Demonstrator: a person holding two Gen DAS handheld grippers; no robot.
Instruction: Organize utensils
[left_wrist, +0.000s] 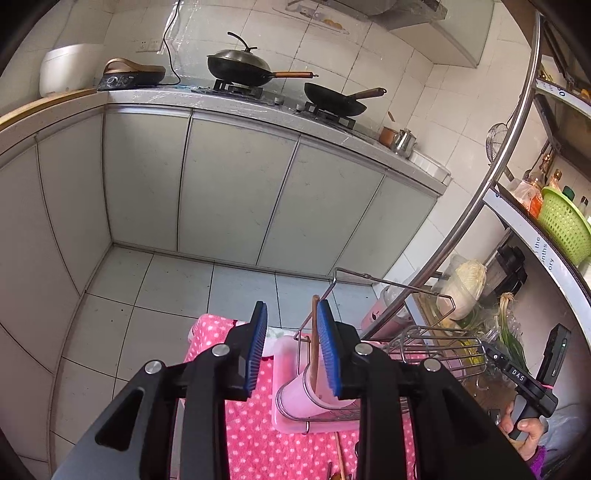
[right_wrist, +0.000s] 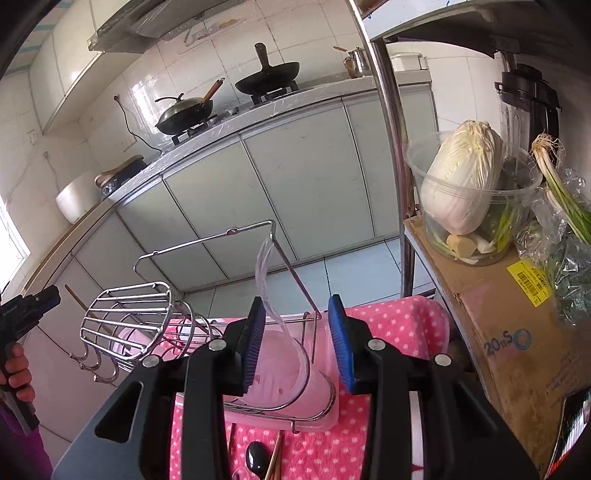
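Right gripper (right_wrist: 297, 343) parted over pink cup (right_wrist: 284, 373) in wire rack (right_wrist: 147, 317), clear spoon (right_wrist: 267, 280) between

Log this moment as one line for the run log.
left gripper: jaws open, brown stick upright in pink cup | right gripper: jaws open, clear spoon in cup | wire rack on pink towel

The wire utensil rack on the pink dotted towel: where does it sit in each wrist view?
Left wrist view: wire utensil rack is lower right, beyond the left gripper's right finger.
Right wrist view: the rack is lower left, left of the right gripper.
Shared landmark: the pink dotted towel under it.
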